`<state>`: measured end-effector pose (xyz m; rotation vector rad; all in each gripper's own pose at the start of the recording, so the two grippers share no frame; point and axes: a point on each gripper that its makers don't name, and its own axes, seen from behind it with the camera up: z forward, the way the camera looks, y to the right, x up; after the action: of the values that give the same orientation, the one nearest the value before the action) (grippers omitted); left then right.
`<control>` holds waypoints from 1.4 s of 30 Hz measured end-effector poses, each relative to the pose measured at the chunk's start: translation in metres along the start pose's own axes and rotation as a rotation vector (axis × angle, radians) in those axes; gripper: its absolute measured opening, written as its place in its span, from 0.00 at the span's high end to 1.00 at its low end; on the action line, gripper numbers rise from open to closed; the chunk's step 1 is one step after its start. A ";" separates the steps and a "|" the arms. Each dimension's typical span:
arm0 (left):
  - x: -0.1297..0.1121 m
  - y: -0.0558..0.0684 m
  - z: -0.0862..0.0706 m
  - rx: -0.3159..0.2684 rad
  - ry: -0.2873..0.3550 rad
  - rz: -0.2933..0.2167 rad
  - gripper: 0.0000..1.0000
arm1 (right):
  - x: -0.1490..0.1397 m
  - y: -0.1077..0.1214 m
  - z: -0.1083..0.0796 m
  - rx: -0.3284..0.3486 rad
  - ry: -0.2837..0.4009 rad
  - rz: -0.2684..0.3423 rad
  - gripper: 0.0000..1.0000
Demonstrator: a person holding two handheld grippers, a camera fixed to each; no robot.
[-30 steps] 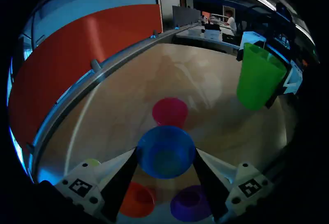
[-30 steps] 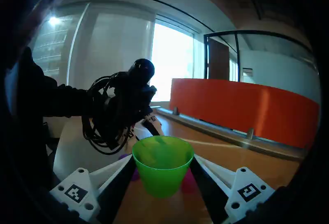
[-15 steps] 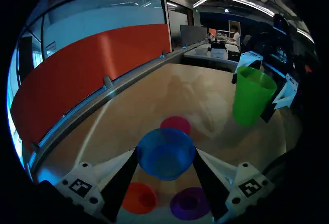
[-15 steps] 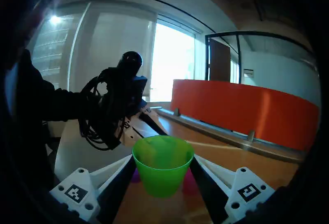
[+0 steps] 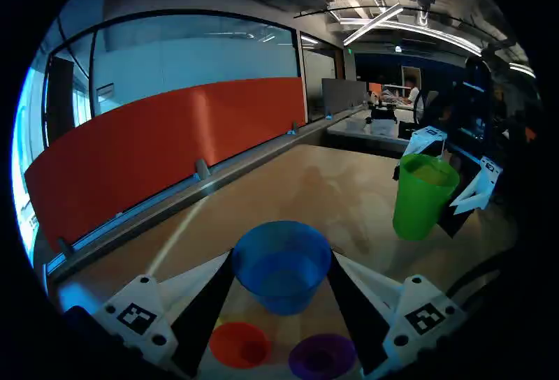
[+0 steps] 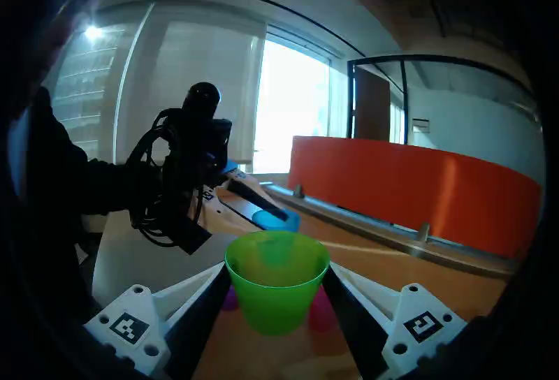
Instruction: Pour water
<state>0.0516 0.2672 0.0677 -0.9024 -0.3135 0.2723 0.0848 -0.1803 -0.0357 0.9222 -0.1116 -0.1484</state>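
**A:** What is the left hand-held gripper [image 5: 279, 260] doing?

**B:** It is clamping a blue cup [image 5: 281, 279] between both fingers and holding it upright in the air above the wooden surface [image 5: 307, 184]. An orange cup [image 5: 240, 344] and a purple cup [image 5: 323, 355] are sitting on the surface beneath it, with the orange one on the left.

**A:** And over to the right?

**B:** The right hand-held gripper [image 6: 276, 269] is gripping a green cup [image 6: 276, 300], also upright, with both fingers pressing its sides. The two cups are hanging apart. In the right gripper view the blue one is showing just above the green rim. I cannot tell what either is holding inside.
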 end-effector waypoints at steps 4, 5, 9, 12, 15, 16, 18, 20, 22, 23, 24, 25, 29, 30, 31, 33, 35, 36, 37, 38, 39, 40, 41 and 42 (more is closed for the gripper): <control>0.010 -0.003 -0.006 0.016 0.054 -0.019 0.12 | 0.000 0.001 -0.001 -0.003 0.001 -0.001 0.09; 0.012 -0.004 -0.008 0.022 0.068 -0.028 0.12 | 0.001 0.001 -0.001 -0.003 0.001 -0.002 0.09; 0.022 -0.008 -0.015 0.037 0.121 -0.053 0.12 | 0.002 0.002 -0.002 -0.007 0.001 -0.005 0.09; 0.030 -0.010 -0.021 0.049 0.160 -0.063 0.12 | 0.002 0.003 -0.003 -0.010 0.003 -0.007 0.09; 0.038 -0.010 -0.026 0.056 0.197 -0.070 0.12 | 0.002 0.003 -0.003 -0.009 0.004 -0.006 0.09; 0.039 -0.010 -0.028 0.060 0.206 -0.070 0.12 | 0.003 0.002 -0.002 -0.009 0.004 -0.006 0.09; 0.042 -0.010 -0.031 0.067 0.224 -0.072 0.12 | 0.003 0.002 -0.002 -0.008 0.004 -0.008 0.09; 0.044 -0.010 -0.034 0.073 0.237 -0.072 0.12 | 0.004 0.002 -0.002 -0.008 0.004 -0.010 0.09; 0.046 -0.010 -0.036 0.078 0.249 -0.073 0.12 | 0.004 0.001 -0.001 -0.007 0.005 -0.011 0.09; 0.047 -0.010 -0.037 0.080 0.256 -0.074 0.12 | 0.004 0.001 -0.001 -0.006 0.005 -0.011 0.09; 0.049 -0.010 -0.038 0.082 0.262 -0.075 0.12 | 0.005 0.000 -0.001 -0.006 0.006 -0.011 0.09; 0.049 -0.010 -0.039 0.082 0.267 -0.081 0.12 | 0.005 0.000 -0.001 -0.005 0.006 -0.011 0.09; 0.052 -0.011 -0.043 0.085 0.287 -0.099 0.12 | 0.005 -0.001 -0.001 -0.005 0.007 -0.014 0.09; 0.053 -0.011 -0.044 0.087 0.291 -0.102 0.12 | 0.005 -0.001 -0.001 -0.005 0.007 -0.015 0.09; 0.054 -0.011 -0.045 0.087 0.293 -0.102 0.12 | 0.005 -0.001 -0.001 -0.005 0.007 -0.015 0.09; 0.054 -0.012 -0.046 0.087 0.296 -0.102 0.12 | 0.006 -0.001 -0.001 -0.006 0.007 -0.015 0.09; 0.055 -0.014 -0.047 0.091 0.298 -0.105 0.12 | 0.007 -0.001 -0.001 -0.007 0.008 -0.016 0.09; 0.056 -0.014 -0.048 0.093 0.299 -0.107 0.12 | 0.008 0.000 -0.001 -0.008 0.009 -0.017 0.09; 0.056 -0.014 -0.049 0.094 0.302 -0.109 0.12 | 0.008 -0.001 -0.001 -0.008 0.010 -0.017 0.09; 0.057 -0.015 -0.049 0.094 0.304 -0.112 0.12 | 0.009 -0.001 -0.001 -0.007 0.011 -0.017 0.09; 0.058 -0.015 -0.050 0.095 0.306 -0.114 0.12 | 0.009 -0.001 -0.001 -0.006 0.012 -0.017 0.09; 0.058 -0.015 -0.051 0.095 0.307 -0.116 0.12 | 0.010 -0.001 -0.001 -0.006 0.012 -0.018 0.09; 0.058 -0.015 -0.052 0.095 0.308 -0.118 0.12 | 0.010 -0.002 -0.001 -0.005 0.012 -0.019 0.09; 0.058 -0.015 -0.053 0.095 0.310 -0.119 0.12 | 0.010 -0.002 -0.001 -0.005 0.011 -0.020 0.09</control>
<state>0.1265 0.2411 0.0581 -0.8147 -0.0664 0.0347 0.0949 -0.1826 -0.0376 0.9195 -0.0912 -0.1623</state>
